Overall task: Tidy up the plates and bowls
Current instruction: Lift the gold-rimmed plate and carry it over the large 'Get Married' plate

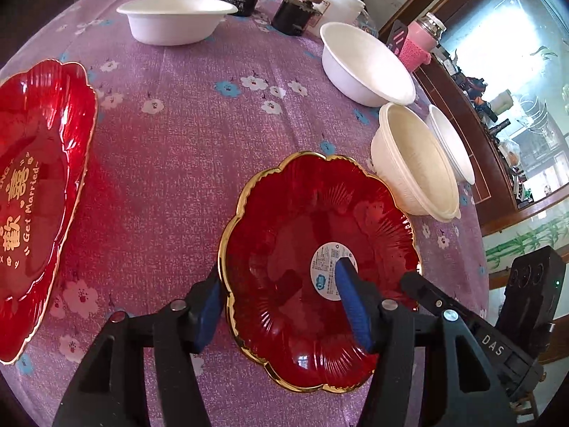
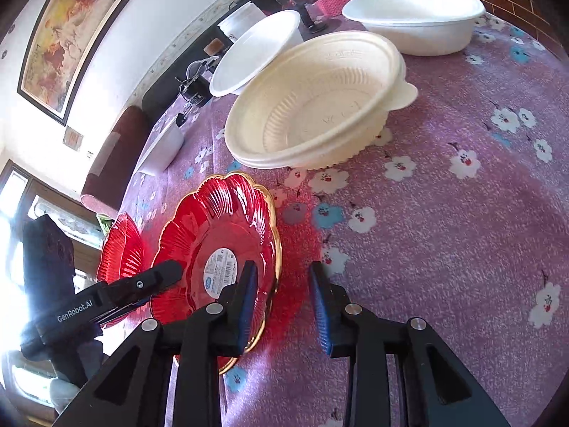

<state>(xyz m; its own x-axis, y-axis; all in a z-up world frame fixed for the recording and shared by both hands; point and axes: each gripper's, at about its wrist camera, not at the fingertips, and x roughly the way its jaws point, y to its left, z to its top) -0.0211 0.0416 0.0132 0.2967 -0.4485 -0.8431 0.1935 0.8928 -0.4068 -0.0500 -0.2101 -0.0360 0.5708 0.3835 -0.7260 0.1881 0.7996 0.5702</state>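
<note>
A red flower-shaped plate with a gold rim lies on the purple flowered tablecloth; it also shows in the right wrist view. My left gripper is open and straddles the plate's left rim, one pad over its centre sticker. My right gripper is open astride the plate's right rim, its left finger over the plate. A larger red plate with gold writing lies at the far left. Cream bowls are stacked just right of the small plate, also seen in the right wrist view.
White bowls stand further back. Black boxes, a white container and a pink-sleeved jar line the table's far edge. The table edge runs close behind the bowls on the right.
</note>
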